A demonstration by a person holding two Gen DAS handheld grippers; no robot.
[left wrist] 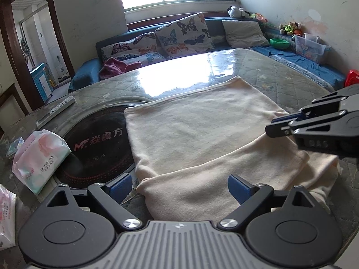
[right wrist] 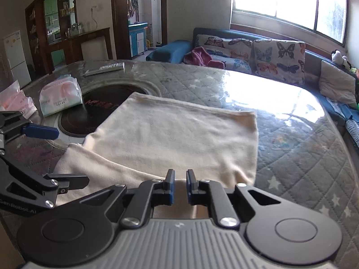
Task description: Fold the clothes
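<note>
A cream cloth (left wrist: 202, 134) (right wrist: 179, 134) lies flat on the quilted table cover, folded, with a second layer sticking out along its near edge. My left gripper (left wrist: 179, 186) stands wide open low over the cloth's near left corner, with nothing between its blue pads; in the right wrist view it (right wrist: 56, 157) shows at the left edge. My right gripper (right wrist: 180, 183) hovers over the near right part of the cloth. Its pads are close together with a narrow gap and hold nothing. It (left wrist: 278, 130) enters the left wrist view from the right.
The cloth's left edge overlaps a round black cooktop (left wrist: 101, 148) (right wrist: 98, 103) set into the table (left wrist: 280, 78). A tissue pack (left wrist: 40, 154) (right wrist: 59, 98), a plastic bag (left wrist: 6, 215) and a remote (left wrist: 58, 109) lie left. A sofa with butterfly cushions (left wrist: 184, 35) stands behind.
</note>
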